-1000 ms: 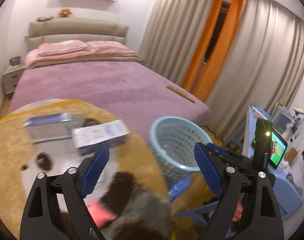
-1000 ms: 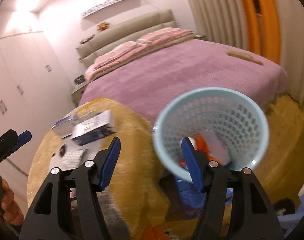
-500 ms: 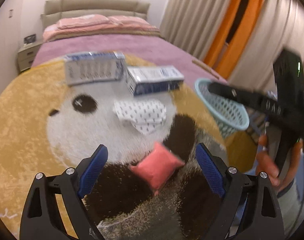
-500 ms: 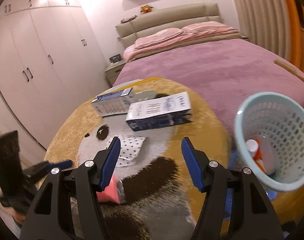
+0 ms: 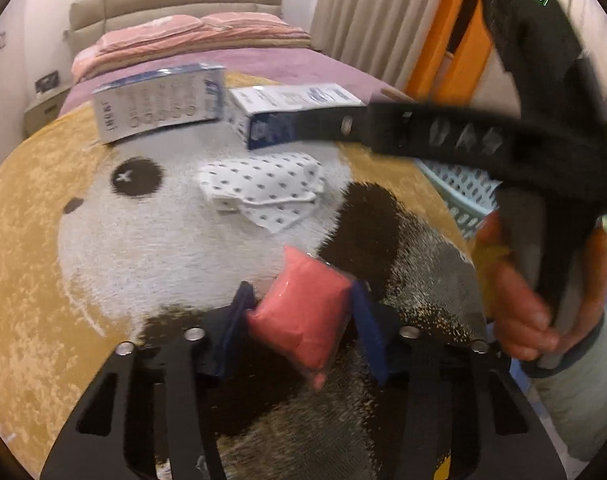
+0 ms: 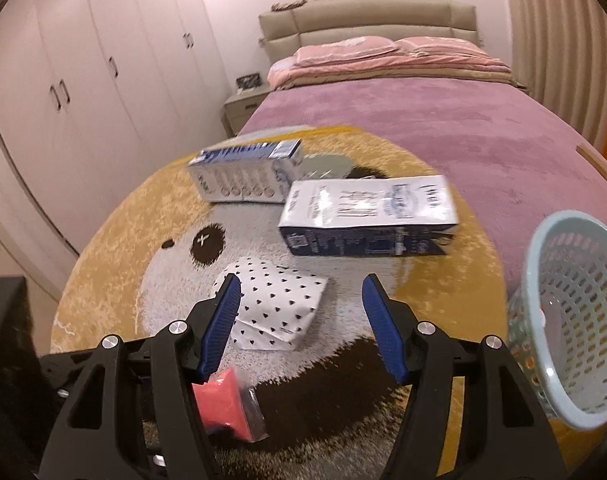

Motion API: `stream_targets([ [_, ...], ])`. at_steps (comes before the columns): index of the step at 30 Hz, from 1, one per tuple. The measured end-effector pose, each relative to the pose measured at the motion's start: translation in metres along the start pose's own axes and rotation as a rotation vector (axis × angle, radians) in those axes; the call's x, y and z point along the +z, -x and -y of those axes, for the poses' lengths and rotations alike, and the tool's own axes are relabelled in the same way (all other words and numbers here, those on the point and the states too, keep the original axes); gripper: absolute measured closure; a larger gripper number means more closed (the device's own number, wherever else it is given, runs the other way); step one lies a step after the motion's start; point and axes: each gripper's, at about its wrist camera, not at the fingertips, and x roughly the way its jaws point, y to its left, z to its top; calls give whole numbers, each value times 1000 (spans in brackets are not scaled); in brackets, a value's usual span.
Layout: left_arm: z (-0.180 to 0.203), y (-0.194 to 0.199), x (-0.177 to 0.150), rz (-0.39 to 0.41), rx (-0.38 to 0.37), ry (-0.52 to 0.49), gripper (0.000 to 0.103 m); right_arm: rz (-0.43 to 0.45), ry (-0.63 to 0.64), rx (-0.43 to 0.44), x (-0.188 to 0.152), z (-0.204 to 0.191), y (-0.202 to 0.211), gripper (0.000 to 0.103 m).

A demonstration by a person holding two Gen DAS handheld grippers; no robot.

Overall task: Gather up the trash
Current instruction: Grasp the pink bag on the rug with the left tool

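Note:
A pink packet [image 5: 303,312] lies on the round bear rug [image 5: 43,240]. My left gripper [image 5: 301,292] has it between its blue pads; the jaws are closing and press its sides. The right wrist view shows that packet [image 6: 223,404] low at the left. My right gripper [image 6: 301,284] hangs open over a white dotted paper pack [image 6: 279,304], nothing between its fingers. Two blue-and-white cartons [image 6: 243,176] [image 6: 367,212] lie farther back on the rug. A pale blue basket [image 6: 575,320] with trash in it stands at the right.
A bed with a purple cover [image 6: 423,120] runs behind the rug. White wardrobes [image 6: 83,80] line the left wall. In the left wrist view the right gripper's black body [image 5: 443,132] and the hand [image 5: 515,308] holding it cross the upper right, in front of the basket [image 5: 463,192].
My left gripper came down onto the rug and its jaws closed from wide open onto the pink packet. My right gripper swung left from the basket to above the dotted pack.

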Motion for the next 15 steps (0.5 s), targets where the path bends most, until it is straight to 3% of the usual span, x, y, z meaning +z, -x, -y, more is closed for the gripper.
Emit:
stream_targets([
  [7,-45,23,-2,53,45,128,58,-53,18,3,1,-9,-26,43],
  [9,-53,26,-2,66,54,151,58,-52,21,-2,4,-10,-28,38],
  [15,-65,29,-5,99,60,207,58,84,26,-80,39,5,-6,38],
])
